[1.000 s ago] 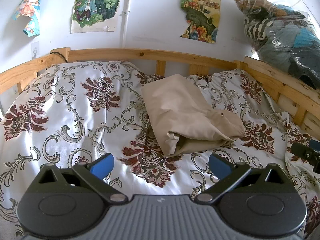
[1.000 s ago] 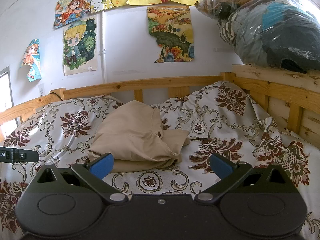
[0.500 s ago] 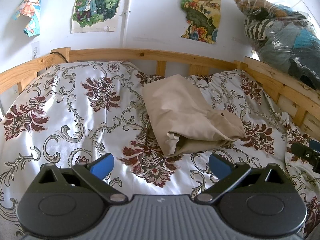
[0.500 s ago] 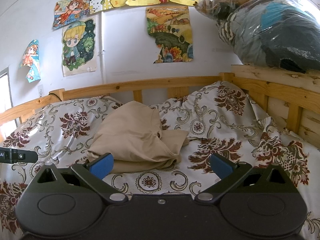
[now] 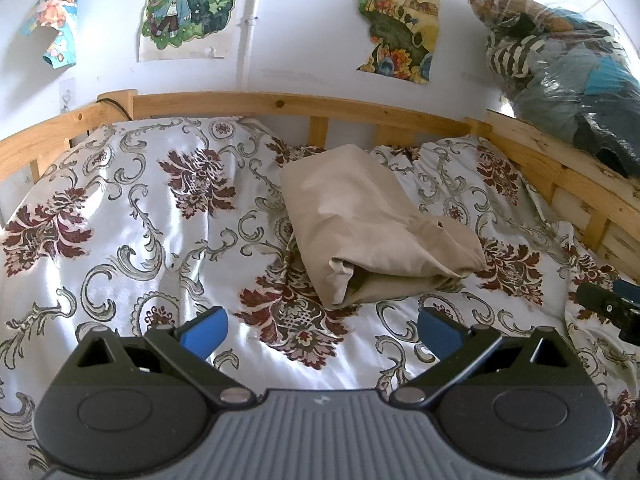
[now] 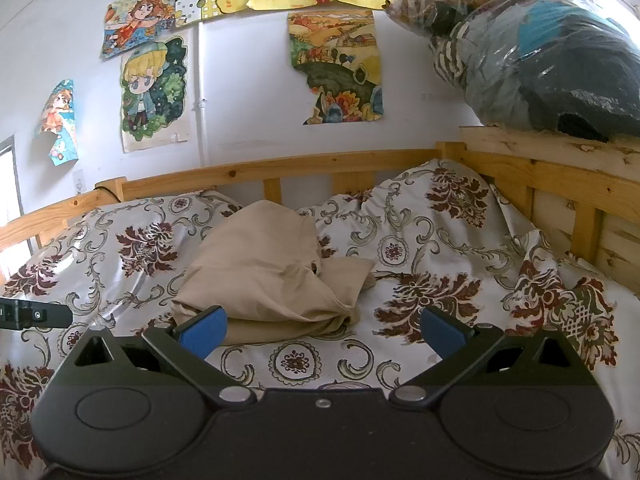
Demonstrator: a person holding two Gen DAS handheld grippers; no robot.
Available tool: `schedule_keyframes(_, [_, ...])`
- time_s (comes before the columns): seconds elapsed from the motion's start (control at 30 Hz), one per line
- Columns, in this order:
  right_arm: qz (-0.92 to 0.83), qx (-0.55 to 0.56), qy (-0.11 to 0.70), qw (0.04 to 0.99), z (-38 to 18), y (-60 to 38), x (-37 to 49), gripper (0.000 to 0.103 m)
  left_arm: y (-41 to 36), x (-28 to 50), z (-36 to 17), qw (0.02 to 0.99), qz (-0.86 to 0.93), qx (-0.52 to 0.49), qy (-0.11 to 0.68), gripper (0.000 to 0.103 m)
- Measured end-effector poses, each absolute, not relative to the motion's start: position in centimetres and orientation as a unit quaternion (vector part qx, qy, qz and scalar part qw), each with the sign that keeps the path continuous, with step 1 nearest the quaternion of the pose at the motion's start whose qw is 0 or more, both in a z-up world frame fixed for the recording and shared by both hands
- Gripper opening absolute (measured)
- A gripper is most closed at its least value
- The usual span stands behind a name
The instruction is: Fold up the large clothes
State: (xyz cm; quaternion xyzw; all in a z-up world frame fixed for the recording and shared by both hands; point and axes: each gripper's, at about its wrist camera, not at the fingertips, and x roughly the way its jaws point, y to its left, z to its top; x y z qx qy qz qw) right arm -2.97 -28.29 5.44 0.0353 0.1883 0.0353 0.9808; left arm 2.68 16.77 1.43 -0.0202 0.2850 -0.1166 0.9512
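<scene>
Beige garment (image 5: 372, 224), folded in a loose bundle, lying on the bed's flowered cover (image 5: 120, 216), a little past the middle toward the headboard; from the left wrist view at about 12 to 1 o'clock, from the right wrist view at about 11 o'clock (image 6: 272, 276). Lower edge of the bundle showing stacked layers with one open fold.

Left gripper (image 5: 322, 330) above the cover, near the garment but not touching it, fingers (image 5: 204, 330) spread wide apart, empty. Right gripper (image 6: 322, 330) the same: fingers (image 6: 440, 330) released, nothing between them, left blue tip just in front of the garment's near edge.

Around the bed, wooden rail (image 5: 280, 102) at 12 o'clock. Above it, on the white wall, several coloured posters (image 6: 154, 92). At 2 o'clock, on the wooden side frame, clear plastic bag of clothes (image 6: 532, 48).
</scene>
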Motion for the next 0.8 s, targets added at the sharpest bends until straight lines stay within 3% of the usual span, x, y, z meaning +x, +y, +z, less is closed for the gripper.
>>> schedule_keyframes(0.8, [0.035, 0.036, 0.190, 0.980, 5.47, -28.32, -2.89, 0.102, 16.20, 2.33, 0.97, 0.955, -0.092, 0.014, 0.281, 0.102])
